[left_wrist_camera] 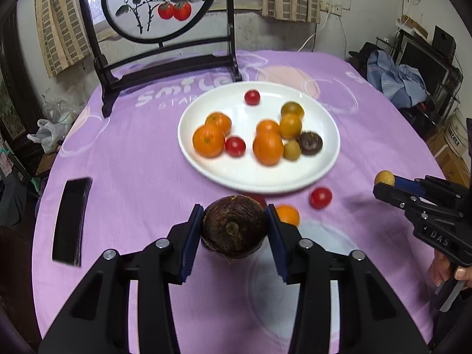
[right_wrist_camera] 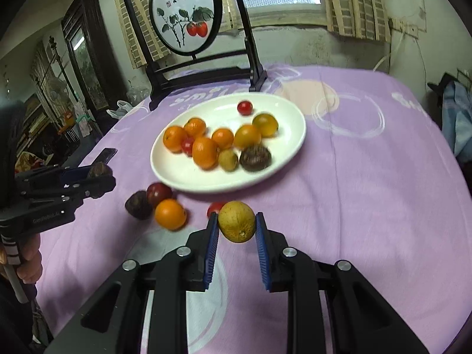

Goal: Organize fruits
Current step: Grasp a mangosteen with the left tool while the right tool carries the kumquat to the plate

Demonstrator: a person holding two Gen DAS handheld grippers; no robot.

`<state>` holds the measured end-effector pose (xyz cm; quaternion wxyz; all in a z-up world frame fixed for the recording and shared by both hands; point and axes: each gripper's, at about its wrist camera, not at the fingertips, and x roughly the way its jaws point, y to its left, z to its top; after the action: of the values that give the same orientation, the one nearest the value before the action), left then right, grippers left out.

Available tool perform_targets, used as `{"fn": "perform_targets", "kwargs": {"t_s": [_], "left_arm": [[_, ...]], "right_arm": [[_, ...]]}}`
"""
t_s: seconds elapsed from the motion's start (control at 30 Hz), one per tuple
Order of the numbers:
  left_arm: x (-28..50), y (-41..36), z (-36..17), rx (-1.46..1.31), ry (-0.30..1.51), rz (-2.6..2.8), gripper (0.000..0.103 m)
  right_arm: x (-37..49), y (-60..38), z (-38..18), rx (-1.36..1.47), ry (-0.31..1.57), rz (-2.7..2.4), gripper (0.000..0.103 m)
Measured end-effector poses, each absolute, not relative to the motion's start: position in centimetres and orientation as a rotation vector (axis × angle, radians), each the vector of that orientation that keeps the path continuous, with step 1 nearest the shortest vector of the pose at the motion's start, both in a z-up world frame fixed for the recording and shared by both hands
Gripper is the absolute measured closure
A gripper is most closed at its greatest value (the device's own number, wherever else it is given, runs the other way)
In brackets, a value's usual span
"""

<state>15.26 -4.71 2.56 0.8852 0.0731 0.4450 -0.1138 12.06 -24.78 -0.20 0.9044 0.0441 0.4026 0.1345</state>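
Observation:
A white plate [left_wrist_camera: 324,112] on the purple cloth holds several oranges, cherry tomatoes, small yellow-green fruits and a dark brown fruit; it also shows in the right wrist view [right_wrist_camera: 289,112]. My left gripper [left_wrist_camera: 234,225] is shut on a dark brown round fruit [left_wrist_camera: 234,225], held above the cloth in front of the plate. My right gripper [right_wrist_camera: 237,221] is shut on a yellow-green fruit [right_wrist_camera: 237,221]. Loose in front of the plate lie an orange [right_wrist_camera: 170,214], a dark red fruit [right_wrist_camera: 159,193], a brown fruit [right_wrist_camera: 138,205] and a cherry tomato [right_wrist_camera: 214,208].
A dark wooden stand with a round painted screen [left_wrist_camera: 159,3] stands behind the plate. A black phone [left_wrist_camera: 72,219] lies on the cloth at the left. The table edge curves away at both sides, with room clutter beyond.

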Motion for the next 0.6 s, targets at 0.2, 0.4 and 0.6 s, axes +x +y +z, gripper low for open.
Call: {"fn": "perform_targets", "kwargs": {"t_s": [0.2, 0.4, 0.6], "left_arm": [[20.7, -5.7, 2.8, 0.091, 0.925, -0.277, 0.061], [27.3, -6.8, 2.1, 0.082, 0.923, -0.24, 0.061], [31.8, -7.6, 0.4, 0.103, 0.956, -0.204, 0.061]], "right_arm": [[16.4, -24.1, 1.3, 0.068, 0.799, 0.28, 0.078], [22.0, -22.5, 0.7, 0.072, 0.812, 0.285, 0.077], [26.6, -21.0, -0.4, 0.088, 0.83, 0.289, 0.077]]}}
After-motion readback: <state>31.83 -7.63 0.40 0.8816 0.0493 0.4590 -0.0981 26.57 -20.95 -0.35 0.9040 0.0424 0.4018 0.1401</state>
